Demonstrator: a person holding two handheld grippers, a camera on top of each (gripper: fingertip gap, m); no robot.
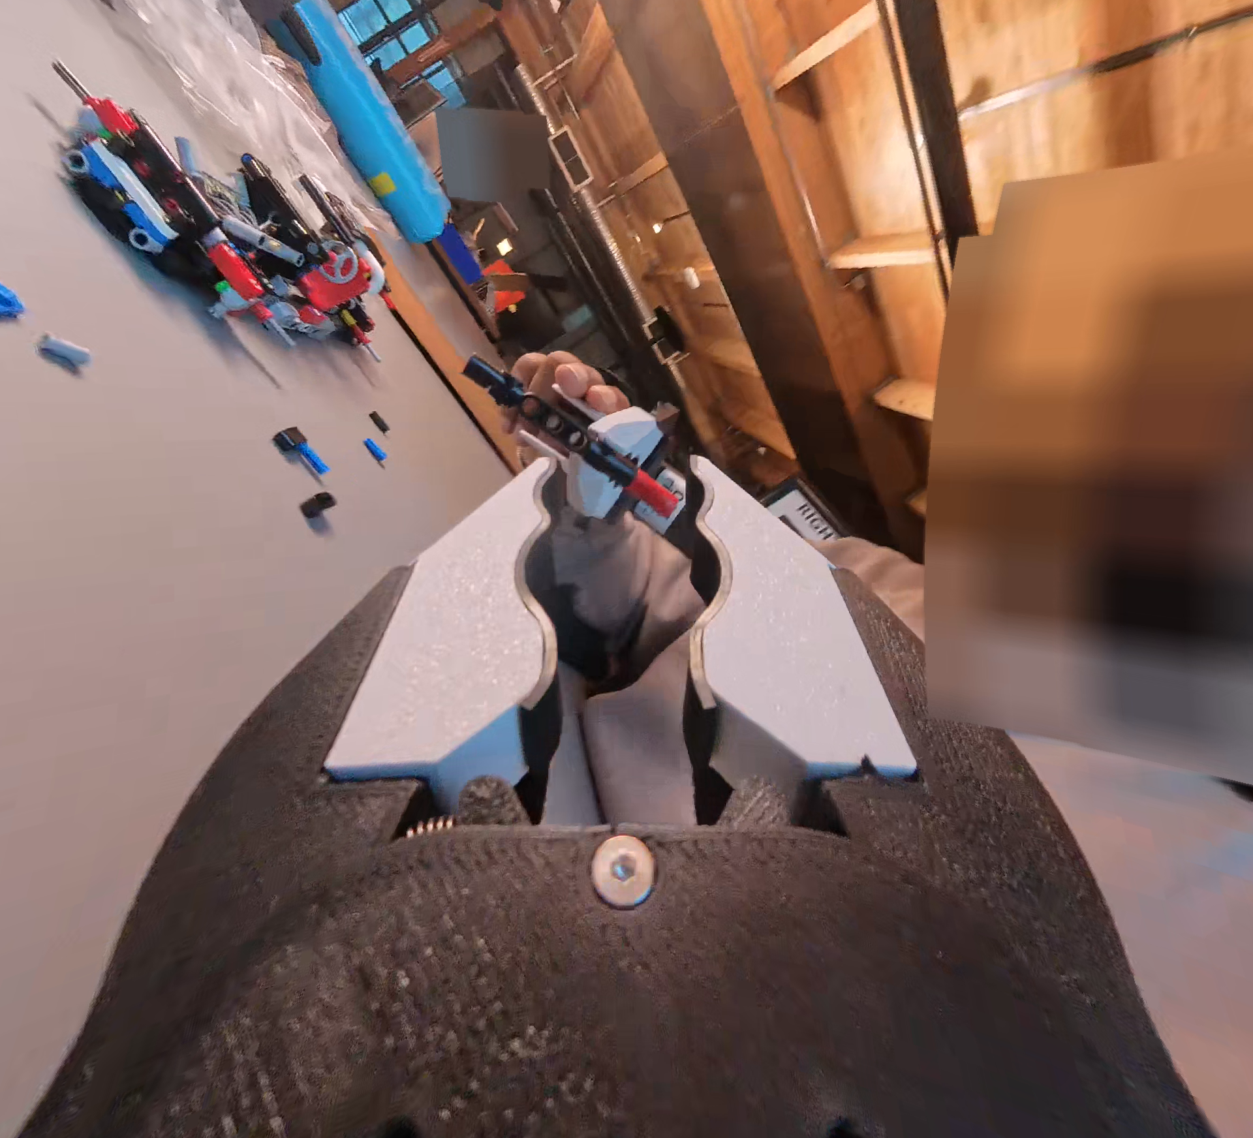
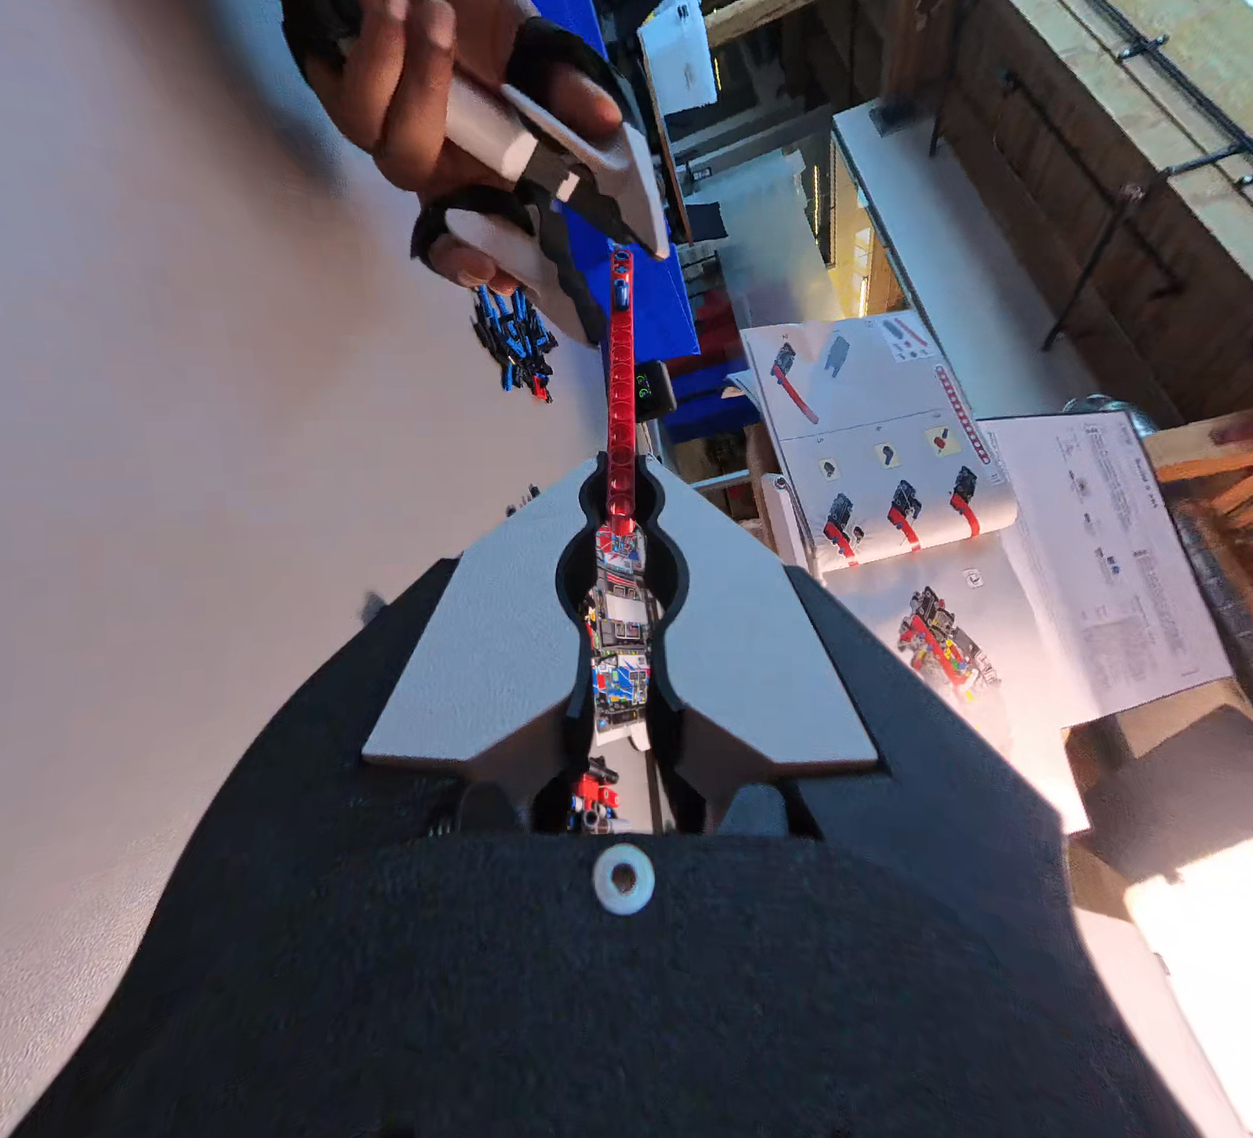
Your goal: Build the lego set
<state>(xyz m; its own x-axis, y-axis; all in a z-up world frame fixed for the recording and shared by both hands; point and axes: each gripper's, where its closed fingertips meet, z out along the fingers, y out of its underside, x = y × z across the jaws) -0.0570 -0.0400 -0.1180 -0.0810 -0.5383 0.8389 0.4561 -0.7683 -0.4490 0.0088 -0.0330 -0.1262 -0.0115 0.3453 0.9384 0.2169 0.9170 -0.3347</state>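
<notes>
One light, rigid red lego beam (image 2: 620, 387) sits clamped near its base in the right claw (image 2: 620, 482); left claw (image 1: 620, 482) stands apart, empty.

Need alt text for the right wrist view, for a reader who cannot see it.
The right gripper is shut on a long red lego beam that points away from the camera. At the beam's far end, the left gripper, held in a person's hand, is closing in on it. Below lie a white table, a pile of blue and black pins and an open instruction booklet.
</notes>
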